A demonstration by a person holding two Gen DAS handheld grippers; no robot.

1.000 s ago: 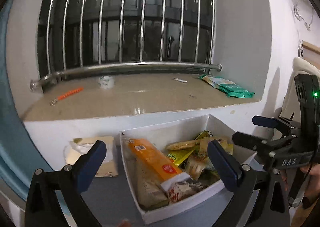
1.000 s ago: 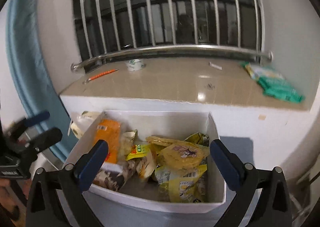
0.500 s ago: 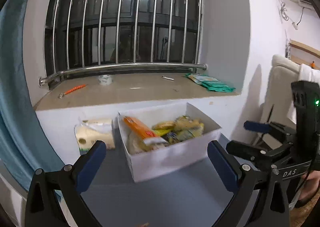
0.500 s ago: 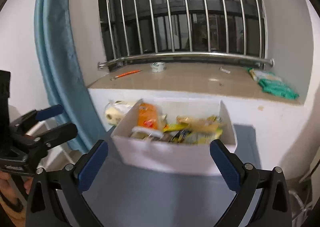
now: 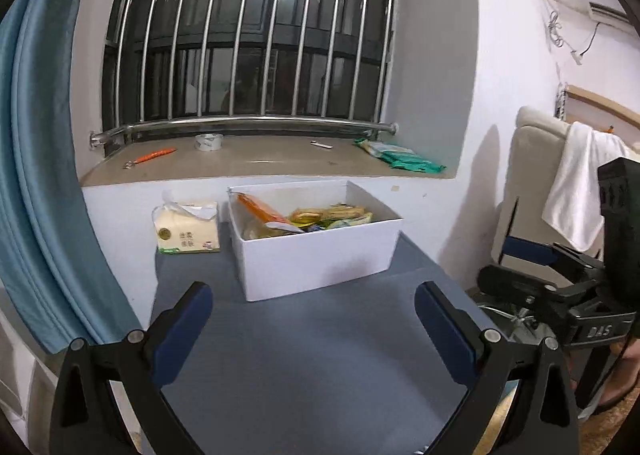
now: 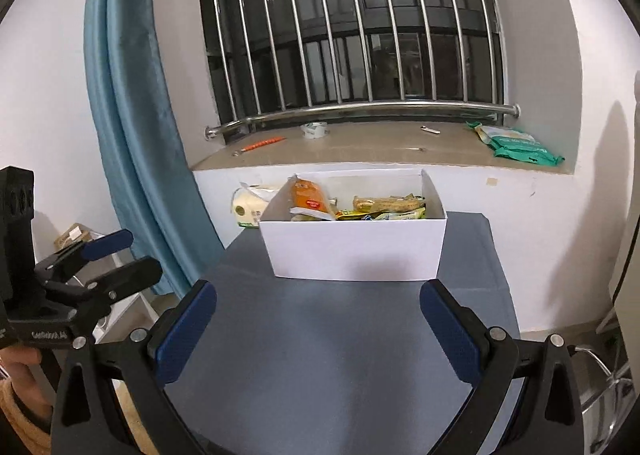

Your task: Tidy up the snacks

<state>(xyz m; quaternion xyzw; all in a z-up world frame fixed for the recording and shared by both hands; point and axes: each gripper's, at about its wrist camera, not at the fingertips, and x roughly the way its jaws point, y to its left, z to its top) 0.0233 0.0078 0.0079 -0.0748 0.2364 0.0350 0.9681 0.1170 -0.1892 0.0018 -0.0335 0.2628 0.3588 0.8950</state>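
Left wrist view: we hold the left hand-held gripper (image 5: 312, 321) over the grey worktop (image 5: 320, 355), jaws spread wide with nothing between them. The white box (image 5: 320, 255) stands at the far end of the worktop, against the wall under the sill (image 5: 260, 161). The snacks (image 5: 316, 215) lie inside the box; an orange pack (image 5: 260, 209) leans at its left side. A tissue pack (image 5: 187, 229) stands just beside the box on the left. On the sill we see a tape roll (image 5: 208, 141), an orange tool (image 5: 154, 155) and green packets (image 5: 404, 159). The right hand-held gripper (image 5: 516, 263) appears at the right edge, off the worktop, jaws apart and empty.

Right wrist view: the right hand-held gripper (image 6: 318, 321) is open and empty above the worktop (image 6: 340, 355), facing the box (image 6: 354, 251). The snacks (image 6: 360, 207) fill the box. The left hand-held gripper (image 6: 120, 255) shows at the left, beside the blue curtain (image 6: 128, 95), jaws apart.
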